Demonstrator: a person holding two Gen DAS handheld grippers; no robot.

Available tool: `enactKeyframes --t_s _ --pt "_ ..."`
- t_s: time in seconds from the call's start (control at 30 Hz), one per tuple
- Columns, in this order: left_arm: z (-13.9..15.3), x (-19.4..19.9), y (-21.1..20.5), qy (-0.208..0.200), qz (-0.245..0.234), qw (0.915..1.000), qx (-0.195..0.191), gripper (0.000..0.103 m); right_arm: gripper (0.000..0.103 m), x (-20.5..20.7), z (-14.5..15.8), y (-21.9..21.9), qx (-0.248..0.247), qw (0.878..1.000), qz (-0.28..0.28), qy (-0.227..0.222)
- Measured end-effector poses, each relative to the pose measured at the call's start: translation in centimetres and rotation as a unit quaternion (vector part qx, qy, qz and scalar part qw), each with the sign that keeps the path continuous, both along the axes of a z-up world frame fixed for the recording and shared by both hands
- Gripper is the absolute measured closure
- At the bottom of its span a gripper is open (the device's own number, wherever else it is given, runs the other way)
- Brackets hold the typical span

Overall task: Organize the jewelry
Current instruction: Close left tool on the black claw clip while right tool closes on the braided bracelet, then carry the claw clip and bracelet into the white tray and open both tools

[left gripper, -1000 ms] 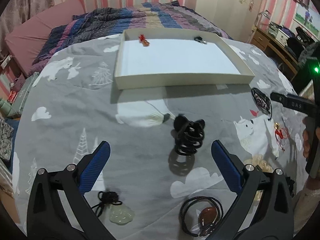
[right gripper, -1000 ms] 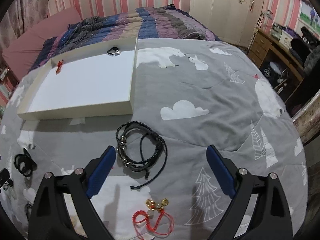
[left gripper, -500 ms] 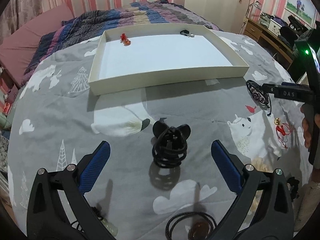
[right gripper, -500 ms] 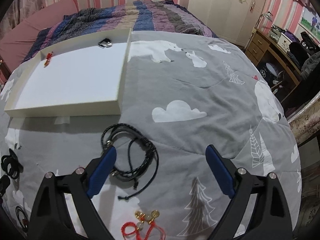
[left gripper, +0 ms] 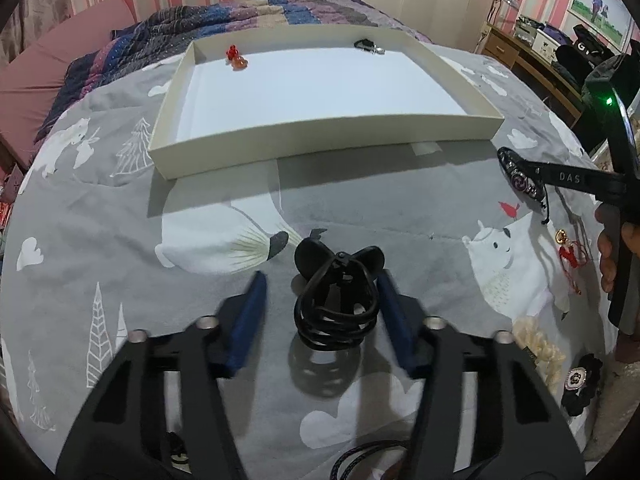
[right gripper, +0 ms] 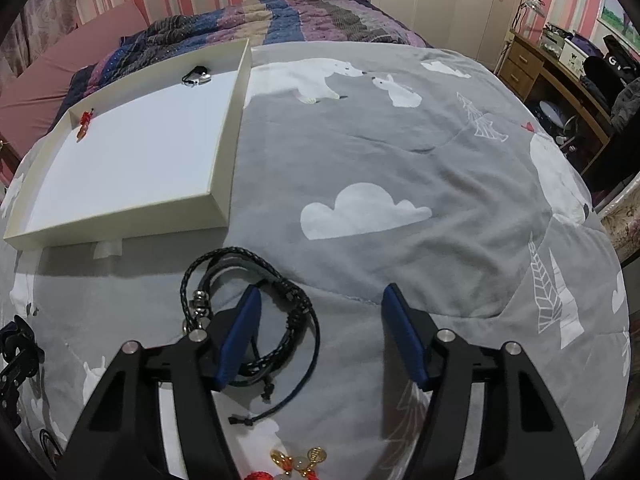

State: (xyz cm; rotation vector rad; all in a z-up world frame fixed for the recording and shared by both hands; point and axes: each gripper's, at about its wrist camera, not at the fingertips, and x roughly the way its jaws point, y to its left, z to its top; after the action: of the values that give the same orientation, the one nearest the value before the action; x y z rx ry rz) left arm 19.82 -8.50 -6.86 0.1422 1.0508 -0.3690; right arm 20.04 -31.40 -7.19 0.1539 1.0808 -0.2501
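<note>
Both wrist views look down, sharing the tray [left gripper: 320, 136].

You are looking at a black hair claw [left gripper: 335, 304] standing upright on the grey bedspread, its two rounded handles pointing up and its curved teeth resting on the fabric. Beyond it, a shallow cream box [left gripper: 320, 138] is lying flat with a white floor; a small red charm [left gripper: 236, 58] is sitting near its far left corner and a dark metal piece [left gripper: 369, 45] near its far right corner. Over to the right, a black braided cord bracelet [right gripper: 256, 312] with silver beads is lying in loose loops, loose ends trailing toward you. Nearer still, a red cord with gold charms [right gripper: 298, 460] is lying flat.
</note>
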Motion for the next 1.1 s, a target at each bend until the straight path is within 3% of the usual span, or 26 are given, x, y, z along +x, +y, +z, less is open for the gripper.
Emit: enactKeyframes --t_s 0.07,0.17,0.33,0.63,1.1 --pt "-0.1 0.1 0.0 0.007 -0.006 0.9999 -0.011 0.067 0.052 0.0 0.0 0.3 0.002 1.0 0.004 -0.005" --pt "0.0 -0.1 -0.3 -0.004 -0.005 1.0 0.001 0.067 0.067 -0.1 0.2 1.0 -0.002 1.0 0.018 -0.009" --pt "0.1 0.2 0.2 -0.002 0.008 0.9999 -0.012 0.067 0.088 -0.2 0.3 1.7 0.004 0.999 0.029 -0.014" --pt "1.7 0.4 1.4 -0.01 0.032 0.9991 -0.027 0.067 0.091 -0.5 1.4 1.1 0.021 0.999 0.022 -0.029" --pt "5.9 1.7 2.1 -0.048 0.043 0.9976 -0.027 0.067 0.093 -1.0 6.9 1.6 0.009 0.996 0.03 -0.083"
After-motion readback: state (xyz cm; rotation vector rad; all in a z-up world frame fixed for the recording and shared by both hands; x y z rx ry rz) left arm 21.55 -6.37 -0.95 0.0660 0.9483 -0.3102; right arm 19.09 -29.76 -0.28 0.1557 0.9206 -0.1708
